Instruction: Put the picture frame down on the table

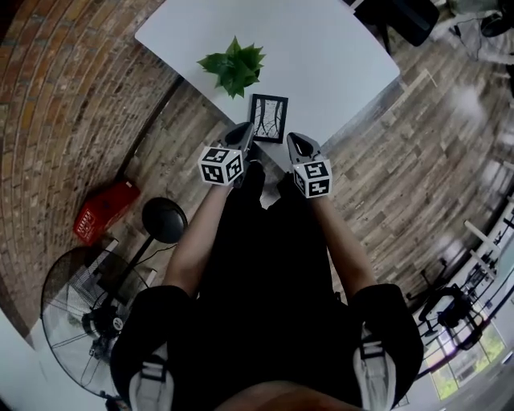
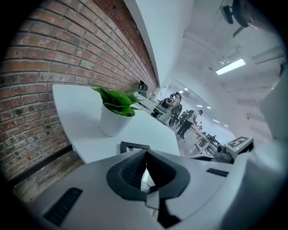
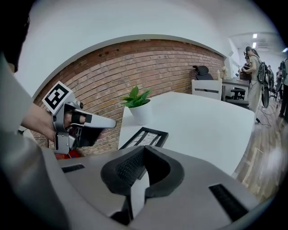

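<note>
The black picture frame (image 1: pixel 268 118) lies flat on the white table (image 1: pixel 337 48), near its front edge and just in front of a potted green plant (image 1: pixel 234 67). My left gripper (image 1: pixel 246 135) hovers at the frame's left front corner, and my right gripper (image 1: pixel 295 144) hovers at the table edge right of the frame. Both are shut, with nothing between the jaws. In the left gripper view the frame (image 2: pixel 133 146) shows just beyond the closed jaws. In the right gripper view the frame (image 3: pixel 145 137) lies ahead, with the left gripper (image 3: pixel 85 123) beside it.
A brick wall (image 1: pixel 72 96) runs along the left. On the floor are a red object (image 1: pixel 104 210), a black round base (image 1: pixel 164 218) and a fan (image 1: pixel 88 313). A dark chair (image 1: pixel 409 16) stands beyond the table. People (image 3: pixel 252 63) stand far off.
</note>
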`<state>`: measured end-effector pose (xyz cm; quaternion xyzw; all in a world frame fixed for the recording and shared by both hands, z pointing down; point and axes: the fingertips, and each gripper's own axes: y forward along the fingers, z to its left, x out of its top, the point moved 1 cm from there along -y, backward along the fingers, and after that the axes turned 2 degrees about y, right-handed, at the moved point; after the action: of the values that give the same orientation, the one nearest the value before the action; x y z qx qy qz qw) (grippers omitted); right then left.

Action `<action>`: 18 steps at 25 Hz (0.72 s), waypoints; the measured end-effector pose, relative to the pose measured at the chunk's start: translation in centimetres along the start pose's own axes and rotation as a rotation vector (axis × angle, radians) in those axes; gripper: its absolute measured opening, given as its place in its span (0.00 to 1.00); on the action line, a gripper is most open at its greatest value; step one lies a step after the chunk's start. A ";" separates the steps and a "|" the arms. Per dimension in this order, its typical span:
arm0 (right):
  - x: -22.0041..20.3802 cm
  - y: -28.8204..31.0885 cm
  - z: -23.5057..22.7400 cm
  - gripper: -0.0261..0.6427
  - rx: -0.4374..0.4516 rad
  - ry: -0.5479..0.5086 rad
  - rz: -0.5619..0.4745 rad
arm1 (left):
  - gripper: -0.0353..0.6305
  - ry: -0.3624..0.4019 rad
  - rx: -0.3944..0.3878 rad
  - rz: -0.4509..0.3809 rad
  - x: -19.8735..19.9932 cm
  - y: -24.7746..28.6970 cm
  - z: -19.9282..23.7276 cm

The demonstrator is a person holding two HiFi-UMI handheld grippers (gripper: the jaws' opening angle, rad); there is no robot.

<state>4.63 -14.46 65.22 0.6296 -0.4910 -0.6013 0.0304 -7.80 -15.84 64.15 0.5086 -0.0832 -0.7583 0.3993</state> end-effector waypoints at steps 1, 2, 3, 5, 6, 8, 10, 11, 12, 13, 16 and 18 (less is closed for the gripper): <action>0.0 -0.3 0.1 0.03 0.007 -0.009 0.001 | 0.09 -0.002 0.005 -0.006 0.0 -0.3 -0.2; 0.0 -0.4 0.1 0.03 0.014 -0.017 0.003 | 0.09 -0.002 0.010 -0.012 0.0 -0.6 -0.5; -0.1 -0.6 0.2 0.03 0.022 -0.026 0.006 | 0.09 0.002 0.015 -0.016 0.0 -0.8 -0.7; -0.2 -0.9 0.4 0.03 0.036 -0.041 0.012 | 0.09 0.019 0.028 -0.022 0.0 -1.4 -1.1; -0.1 -1.1 0.5 0.03 0.042 -0.047 0.016 | 0.09 0.027 0.035 -0.024 0.0 -1.6 -1.3; -0.2 -1.4 0.6 0.03 0.053 -0.058 0.020 | 0.09 0.038 0.045 -0.030 -0.1 -1.9 -1.6; -0.2 -1.6 0.6 0.03 0.062 -0.068 0.020 | 0.09 0.039 0.051 -0.038 -0.1 -2.2 -2.0; -0.1 -1.8 0.6 0.03 0.067 -0.074 0.019 | 0.09 0.039 0.055 -0.041 -0.2 -2.3 -2.1; 0.1 -2.0 0.7 0.03 0.071 -0.080 0.017 | 0.09 0.039 0.060 -0.043 -0.2 -2.5 -2.3; 0.2 -2.1 0.8 0.03 0.075 -0.086 0.016 | 0.09 0.038 0.065 -0.046 -0.3 -2.6 -2.4; 0.6 -2.6 0.9 0.03 0.085 -0.100 0.009 | 0.09 0.036 0.077 -0.054 -0.4 -3.1 -2.7; 0.8 -2.9 0.9 0.03 0.093 -0.108 0.004 | 0.09 0.036 0.087 -0.060 -0.5 -3.4 -3.0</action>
<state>5.40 -12.98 62.59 0.5959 -0.5205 -0.6111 -0.0242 -7.00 -12.40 61.28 0.5412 -0.0938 -0.7563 0.3554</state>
